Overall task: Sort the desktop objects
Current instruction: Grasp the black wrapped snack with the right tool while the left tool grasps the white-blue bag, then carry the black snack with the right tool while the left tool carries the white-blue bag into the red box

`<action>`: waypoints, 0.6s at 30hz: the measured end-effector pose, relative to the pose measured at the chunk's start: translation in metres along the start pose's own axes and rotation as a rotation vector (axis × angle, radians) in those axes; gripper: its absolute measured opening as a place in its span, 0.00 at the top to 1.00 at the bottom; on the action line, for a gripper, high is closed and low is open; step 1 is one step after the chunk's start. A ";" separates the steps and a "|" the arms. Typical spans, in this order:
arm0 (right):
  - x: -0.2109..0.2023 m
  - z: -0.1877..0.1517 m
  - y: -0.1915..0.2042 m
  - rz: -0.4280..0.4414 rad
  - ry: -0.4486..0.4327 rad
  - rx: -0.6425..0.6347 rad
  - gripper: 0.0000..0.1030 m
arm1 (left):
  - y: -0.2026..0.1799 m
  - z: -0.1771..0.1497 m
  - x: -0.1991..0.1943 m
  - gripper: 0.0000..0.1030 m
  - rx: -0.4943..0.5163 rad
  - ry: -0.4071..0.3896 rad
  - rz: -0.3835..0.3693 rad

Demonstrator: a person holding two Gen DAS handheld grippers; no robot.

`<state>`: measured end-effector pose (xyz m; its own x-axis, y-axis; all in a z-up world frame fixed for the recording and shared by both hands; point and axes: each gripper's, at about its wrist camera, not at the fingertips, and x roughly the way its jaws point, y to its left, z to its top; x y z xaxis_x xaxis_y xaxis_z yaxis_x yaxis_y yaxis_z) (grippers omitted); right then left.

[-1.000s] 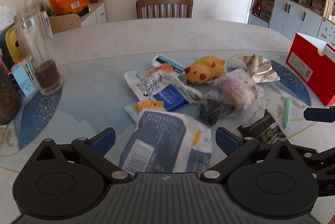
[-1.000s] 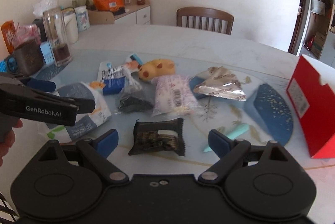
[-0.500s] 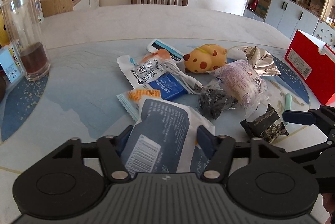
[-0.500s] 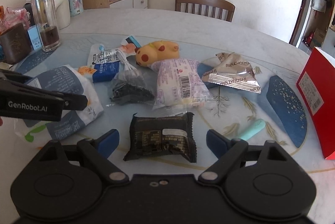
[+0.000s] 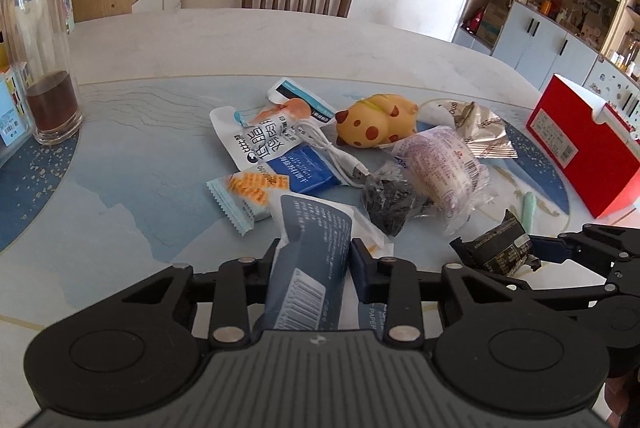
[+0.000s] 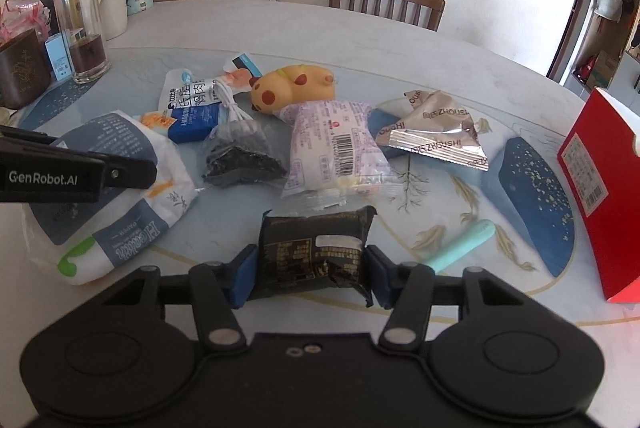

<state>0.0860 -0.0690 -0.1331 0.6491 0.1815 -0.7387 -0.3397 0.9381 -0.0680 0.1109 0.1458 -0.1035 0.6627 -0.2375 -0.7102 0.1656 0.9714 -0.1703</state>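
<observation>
Left tool (image 5: 314, 262), wide a second ago, closing, clenches tissue pack (image 5: 308, 252); right tool (image 6: 308, 276), likewise closing, clamps black packet (image 6: 314, 252): both lifts ready.

— We're low on the left wrist, angled down, close over the round marble-patterned table (image 5: 168, 164).

— From our right wrist, likewise; both views share the yellow spotted toy (image 5: 374, 122) (image 6: 294, 88).
</observation>
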 end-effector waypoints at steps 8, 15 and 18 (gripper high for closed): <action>-0.016 0.003 0.001 -0.021 -0.020 -0.004 0.47 | -0.005 0.000 -0.010 0.77 0.005 -0.005 -0.039; -0.036 0.007 -0.006 -0.052 -0.051 0.016 0.47 | -0.016 0.002 -0.021 0.79 0.014 -0.023 -0.090; -0.043 0.006 -0.013 -0.058 -0.064 0.030 0.47 | -0.026 0.004 -0.024 0.79 0.035 -0.031 -0.096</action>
<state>0.0672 -0.0872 -0.0964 0.7094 0.1440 -0.6899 -0.2803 0.9558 -0.0887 0.0938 0.1262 -0.0791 0.6649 -0.3297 -0.6703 0.2544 0.9436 -0.2117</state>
